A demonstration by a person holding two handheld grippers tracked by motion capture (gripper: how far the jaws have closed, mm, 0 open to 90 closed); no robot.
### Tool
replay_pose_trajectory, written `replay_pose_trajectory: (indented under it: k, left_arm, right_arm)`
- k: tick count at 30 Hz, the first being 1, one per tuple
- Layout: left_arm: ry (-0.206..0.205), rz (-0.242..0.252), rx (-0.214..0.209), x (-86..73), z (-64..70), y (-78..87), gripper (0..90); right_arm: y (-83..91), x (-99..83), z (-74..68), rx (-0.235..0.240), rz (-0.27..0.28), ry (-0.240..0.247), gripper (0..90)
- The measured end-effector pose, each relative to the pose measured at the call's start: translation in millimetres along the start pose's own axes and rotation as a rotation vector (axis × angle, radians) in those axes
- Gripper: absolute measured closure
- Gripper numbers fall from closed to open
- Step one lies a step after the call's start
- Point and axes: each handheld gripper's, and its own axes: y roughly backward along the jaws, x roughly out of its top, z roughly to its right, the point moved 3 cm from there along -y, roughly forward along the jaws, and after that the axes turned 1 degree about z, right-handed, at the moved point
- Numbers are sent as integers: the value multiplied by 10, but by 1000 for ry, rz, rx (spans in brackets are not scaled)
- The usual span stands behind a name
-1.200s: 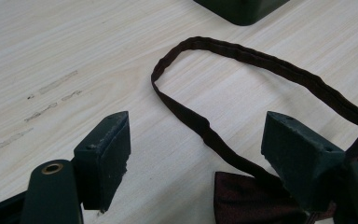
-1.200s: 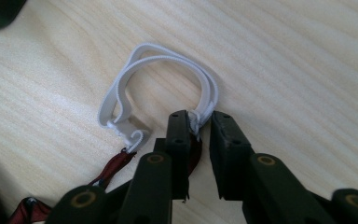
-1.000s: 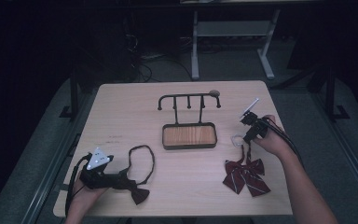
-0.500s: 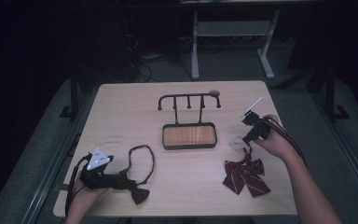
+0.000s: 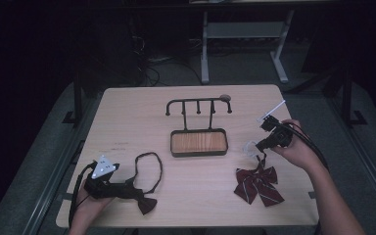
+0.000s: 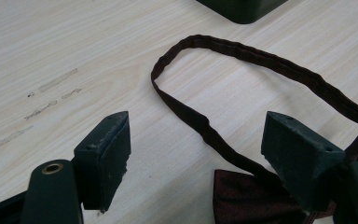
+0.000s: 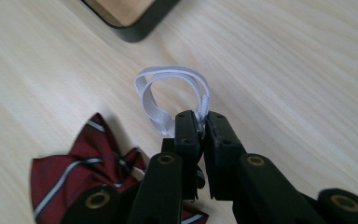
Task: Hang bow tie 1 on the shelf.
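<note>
Striped bow tie point(image 5: 258, 185), white strap point(image 7: 172, 100) up in right gripper point(image 7: 203, 125)

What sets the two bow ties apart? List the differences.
The dark bow tie is plain and near-black maroon; the striped bow tie is red with pale stripes. The dark one's band is dark fabric lying flat in a wide loop; the striped one's strap is white elastic, lifted in a small loop. The left gripper is open over the dark one; the right gripper is shut on the white strap. Both rest on the table.

A light wooden table point(image 5: 127, 117) carries a rack tray point(image 5: 199, 142), a striped bow tie point(image 5: 258, 183) and a dark, perhaps maroon, bow tie point(image 5: 146, 202).
</note>
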Motion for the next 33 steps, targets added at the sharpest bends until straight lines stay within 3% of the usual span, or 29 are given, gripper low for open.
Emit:
replay_pose_trajectory:
  k: [6,33]
  left_arm:
    - [-4,-2,-1,0,2,0,243]
    - [-8,-2,-1,-4,-3,3,243]
  right_arm:
    - [162,38,-103,22,29,26,837]
    - [585,204,-342,71,59,107,839]
